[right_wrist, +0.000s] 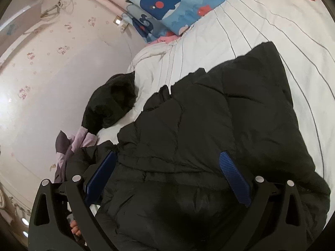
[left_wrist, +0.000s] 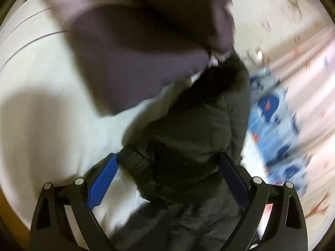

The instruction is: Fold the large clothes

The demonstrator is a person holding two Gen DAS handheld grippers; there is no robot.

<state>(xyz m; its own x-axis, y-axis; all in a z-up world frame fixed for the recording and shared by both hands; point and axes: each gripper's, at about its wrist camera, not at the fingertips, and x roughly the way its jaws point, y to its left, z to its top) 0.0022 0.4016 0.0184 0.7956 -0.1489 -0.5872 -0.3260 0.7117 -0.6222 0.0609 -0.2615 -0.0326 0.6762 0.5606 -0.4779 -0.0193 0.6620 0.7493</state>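
Both tongs, left (left_wrist: pixel 167 177) and right (right_wrist: pixel 167 175), hung released over the jacket (right_wrist: pixel 209 125); its slippery puffed bulk could spring any fold apart.

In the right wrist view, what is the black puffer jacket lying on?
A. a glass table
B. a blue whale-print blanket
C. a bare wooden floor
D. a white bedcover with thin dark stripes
D: the black puffer jacket is spread over the white striped bedcover, while the whale-print blanket lies apart, further up by the wall.
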